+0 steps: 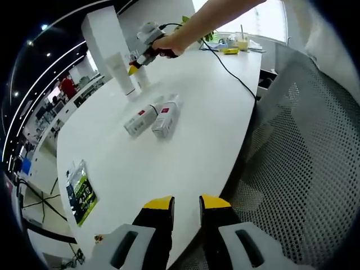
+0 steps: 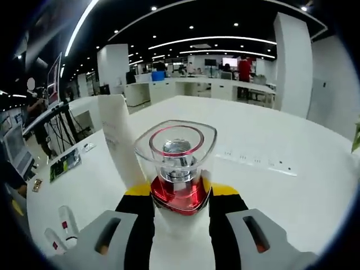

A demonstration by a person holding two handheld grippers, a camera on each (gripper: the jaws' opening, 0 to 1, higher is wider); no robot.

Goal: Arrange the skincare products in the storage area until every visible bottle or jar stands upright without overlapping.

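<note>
Two boxes point(image 1: 153, 116) lie flat on the white table point(image 1: 197, 112) while, at its far end, our right gripper point(image 1: 142, 58) holds a clear-capped bottle point(image 2: 179, 169) upright between closed fingers, just beside a standing white tube point(image 2: 120, 140). We judge the bottle is being set in place, so the next move calls for a gentle release without nudging the tube, then the boxes need standing up. Our left gripper point(image 1: 185, 203) hangs over the near table edge, fingers slightly parted and holding nothing, the right arm stretched forward.
</note>
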